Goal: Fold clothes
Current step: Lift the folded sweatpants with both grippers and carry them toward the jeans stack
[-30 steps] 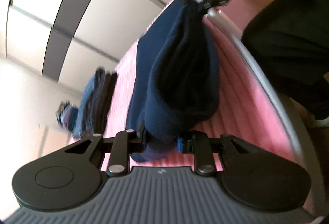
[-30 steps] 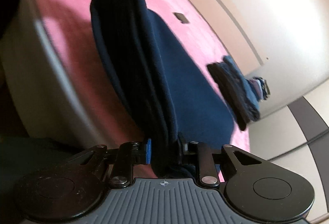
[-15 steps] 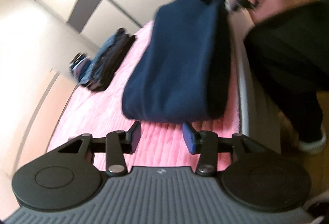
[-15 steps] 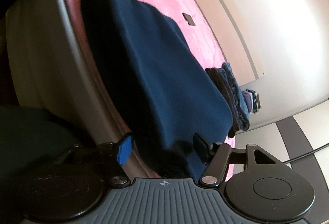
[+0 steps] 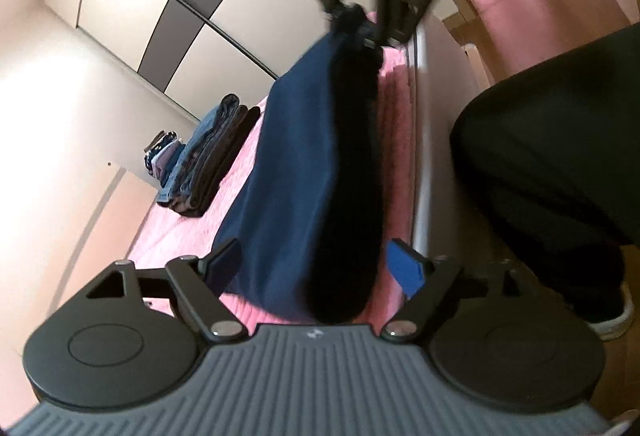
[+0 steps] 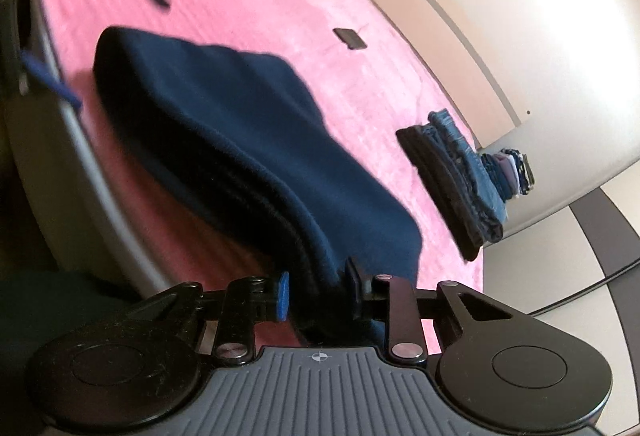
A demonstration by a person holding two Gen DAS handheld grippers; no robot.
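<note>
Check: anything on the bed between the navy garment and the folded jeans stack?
Nothing: bare pink bedcover separates the navy garment from the jeans stack, clearest in the right wrist view.

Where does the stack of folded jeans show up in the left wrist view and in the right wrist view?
Left wrist: the stack of folded jeans sits left of centre on the pink bedspread, left of the navy garment.
Right wrist: the stack sits at the right, beyond the garment.
Shared landmark: the small pile of clothes just behind the jeans.

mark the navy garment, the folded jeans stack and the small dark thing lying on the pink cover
navy garment (image 6: pixel 248 123), right wrist view, top face of the fold.
folded jeans stack (image 6: pixel 460 171), right wrist view, its side.
small dark thing (image 6: pixel 350 37), right wrist view, its centre.
</note>
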